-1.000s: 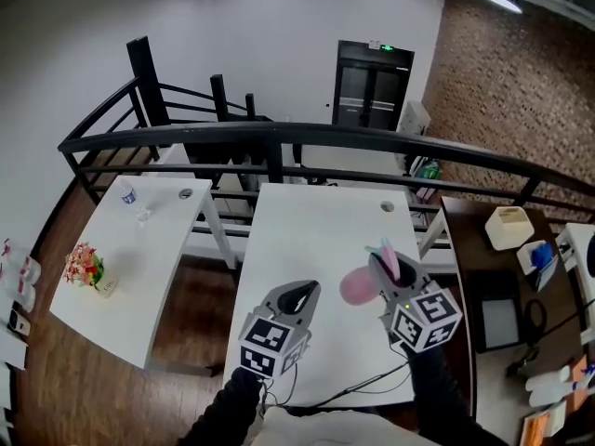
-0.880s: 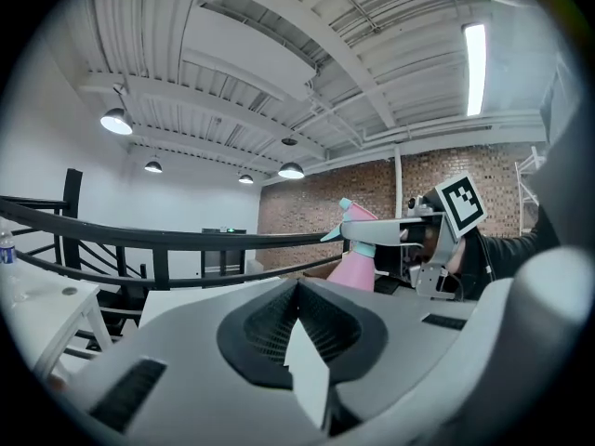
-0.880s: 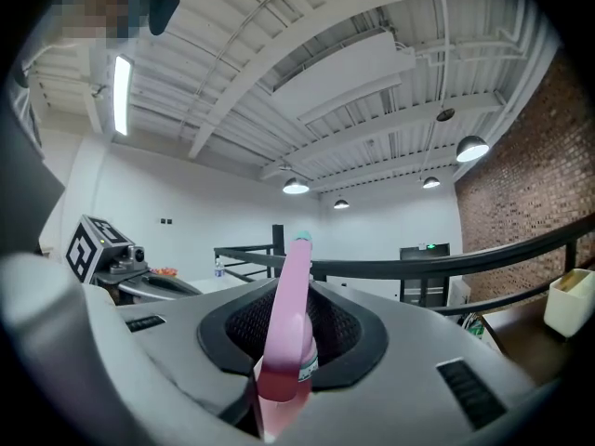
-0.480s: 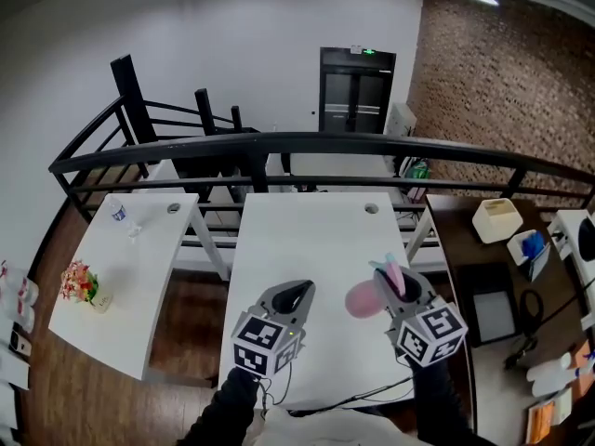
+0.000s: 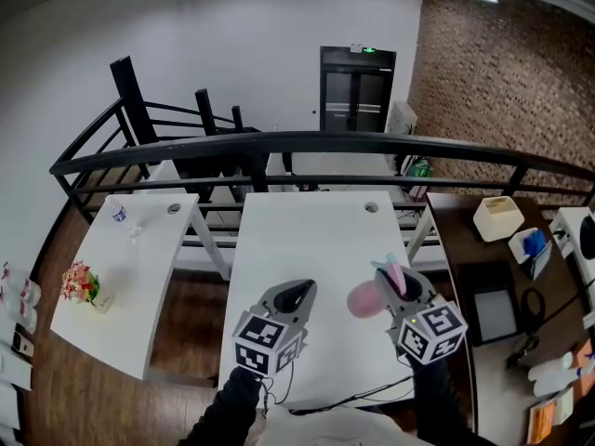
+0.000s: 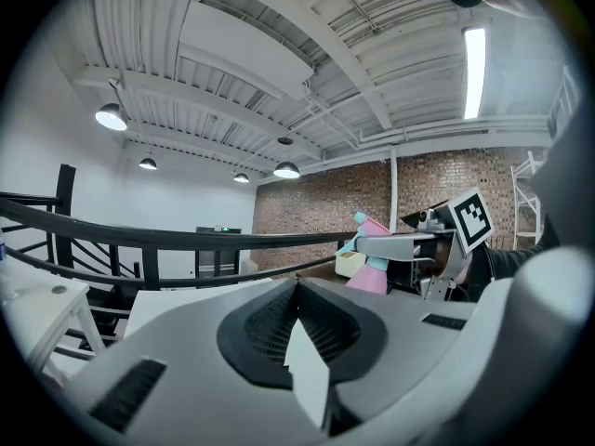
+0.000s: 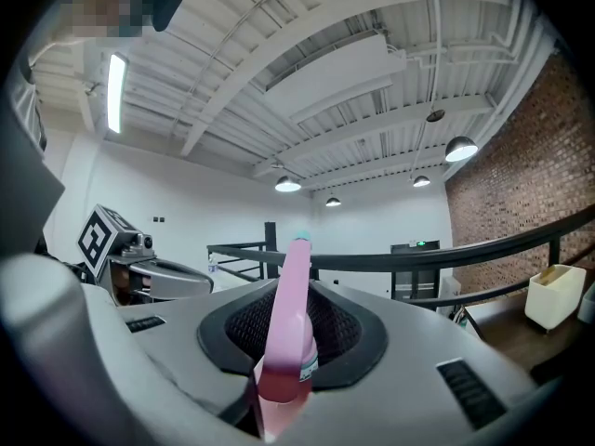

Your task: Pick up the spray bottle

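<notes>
The pink spray bottle [image 5: 363,297] with a pale teal nozzle hangs above the white table [image 5: 307,230], lying roughly level with its body pointing left. My right gripper [image 5: 395,283] is shut on its neck. In the right gripper view the spray bottle [image 7: 290,328] stands up between the dark pads [image 7: 349,328]. My left gripper [image 5: 296,293] hovers over the table to the left of the bottle, shut with nothing in it. From the left gripper view the spray bottle [image 6: 370,272] shows at the right, clamped in the right gripper [image 6: 409,244].
A black railing [image 5: 307,142] runs behind the table. A second white table [image 5: 139,258] at the left carries a flower pot [image 5: 82,284]. A dark desk [image 5: 483,277] with a white box [image 5: 495,217] stands at the right. A cable [image 5: 363,393] lies at the table's near edge.
Both grippers shifted a little across the table early on, then held still. The bottle stays clamped in the right gripper and the left stays shut.
</notes>
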Demonstrator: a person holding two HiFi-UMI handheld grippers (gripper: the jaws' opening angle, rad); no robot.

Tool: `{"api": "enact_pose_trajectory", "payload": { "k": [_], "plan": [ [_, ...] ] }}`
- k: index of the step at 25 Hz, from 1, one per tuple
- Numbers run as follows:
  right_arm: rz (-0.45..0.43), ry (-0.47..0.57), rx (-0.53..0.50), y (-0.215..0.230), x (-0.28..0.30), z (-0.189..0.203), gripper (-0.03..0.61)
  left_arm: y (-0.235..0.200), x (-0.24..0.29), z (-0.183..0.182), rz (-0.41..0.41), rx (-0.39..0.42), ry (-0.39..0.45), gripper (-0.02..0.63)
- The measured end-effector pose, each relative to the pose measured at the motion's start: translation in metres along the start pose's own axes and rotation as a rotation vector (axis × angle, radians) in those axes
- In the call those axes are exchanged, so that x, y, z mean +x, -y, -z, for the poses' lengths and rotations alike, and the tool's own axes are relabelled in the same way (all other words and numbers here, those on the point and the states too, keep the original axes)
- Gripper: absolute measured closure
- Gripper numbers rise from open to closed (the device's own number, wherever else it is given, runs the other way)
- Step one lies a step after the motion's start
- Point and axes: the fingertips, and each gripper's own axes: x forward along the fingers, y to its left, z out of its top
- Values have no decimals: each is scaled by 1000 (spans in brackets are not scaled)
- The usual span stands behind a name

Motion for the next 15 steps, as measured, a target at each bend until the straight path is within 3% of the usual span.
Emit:
{"api": "enact_pose_trajectory", "payload": {
  "k": [15],
  "plan": [
    [-18, -6, 12, -2, -3, 0, 531, 11, 1, -1, -7, 2, -3, 607]
  ]
}}
